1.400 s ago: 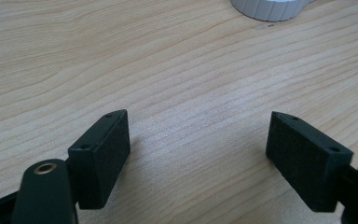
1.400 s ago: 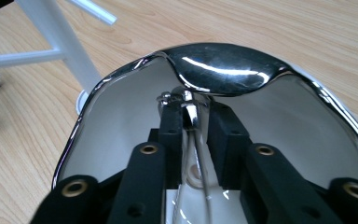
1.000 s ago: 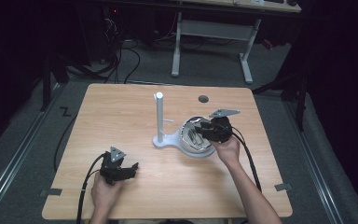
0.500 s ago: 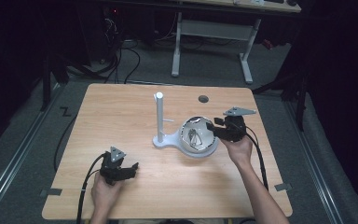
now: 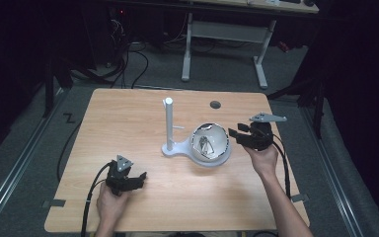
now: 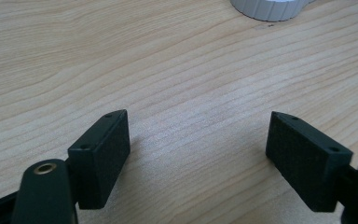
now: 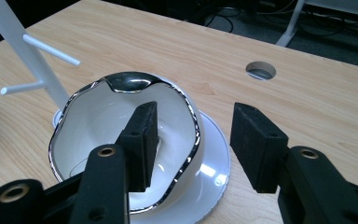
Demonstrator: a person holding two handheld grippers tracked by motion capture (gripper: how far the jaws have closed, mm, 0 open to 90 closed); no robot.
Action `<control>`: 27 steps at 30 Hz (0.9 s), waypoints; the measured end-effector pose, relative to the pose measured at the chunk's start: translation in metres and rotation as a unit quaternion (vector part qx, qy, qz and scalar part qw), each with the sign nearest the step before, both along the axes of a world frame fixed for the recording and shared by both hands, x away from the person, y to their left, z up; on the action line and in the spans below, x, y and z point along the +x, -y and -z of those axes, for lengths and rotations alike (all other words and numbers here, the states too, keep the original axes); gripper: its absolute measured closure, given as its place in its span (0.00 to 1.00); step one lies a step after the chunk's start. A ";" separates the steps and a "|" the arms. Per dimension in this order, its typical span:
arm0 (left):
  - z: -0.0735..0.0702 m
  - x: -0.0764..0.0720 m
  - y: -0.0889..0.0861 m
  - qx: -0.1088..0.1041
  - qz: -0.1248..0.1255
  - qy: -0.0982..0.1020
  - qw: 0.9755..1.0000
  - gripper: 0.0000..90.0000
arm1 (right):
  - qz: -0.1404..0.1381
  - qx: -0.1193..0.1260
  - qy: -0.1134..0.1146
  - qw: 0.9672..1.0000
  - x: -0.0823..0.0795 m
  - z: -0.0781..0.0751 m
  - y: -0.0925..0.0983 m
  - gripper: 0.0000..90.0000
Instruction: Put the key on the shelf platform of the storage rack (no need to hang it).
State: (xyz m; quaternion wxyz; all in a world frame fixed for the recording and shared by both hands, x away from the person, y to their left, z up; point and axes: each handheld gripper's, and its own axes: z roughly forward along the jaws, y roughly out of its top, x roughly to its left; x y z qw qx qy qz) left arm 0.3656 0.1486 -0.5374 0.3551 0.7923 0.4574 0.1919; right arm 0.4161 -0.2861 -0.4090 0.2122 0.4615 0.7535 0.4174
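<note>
There is one light brown wooden table (image 5: pixel 128 123), and two black grippers with two jaws each are over it. On the left side, the person's left hand (image 5: pixel 109 203) holds the left gripper (image 5: pixel 137 178) low near the front edge of the table. Its two black jaws stand wide apart, with nothing between them but bare wood. One black cable (image 5: pixel 90 197) trails back from it toward the person. Ahead of this gripper and off to its right stands one white plastic stand with a tall thin post (image 5: pixel 169 126). The post has two small side pegs, and its flat round base is joined to a round white saucer (image 5: pixel 225 157). In the left gripper view, a ribbed white edge of the saucer (image 6: pixel 266 8) peeks in at the top, well beyond the jaws. On that saucer sits one white bowl with a shiny silver wavy rim (image 5: pixel 210 140). The bowl is just in front of the right gripper (image 5: pixel 234 134), which the person's right hand (image 5: pixel 261 158) holds on the right side of the table. This gripper's two jaws are spread apart too, and they hold nothing. In the right gripper view, one jaw shows in front of the inside of the bowl (image 7: pixel 98 126) and the other jaw is outside it, so the silver rim runs between them. I cannot tell if either jaw touches the rim. Past the right gripper, farther along the table, there is one small round hole (image 5: pixel 215 104) in the wood.
</note>
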 end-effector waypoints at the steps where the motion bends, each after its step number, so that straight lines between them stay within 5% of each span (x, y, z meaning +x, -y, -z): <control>1: 0.000 0.000 0.000 0.000 0.000 0.000 1.000 0.25 | -0.001 0.001 0.001 1.000 -0.001 -0.001 0.003 0.57; 27: 0.000 0.000 0.000 0.001 0.001 0.000 1.000 0.25 | 0.030 0.031 -0.004 0.999 -0.038 -0.005 0.048 0.58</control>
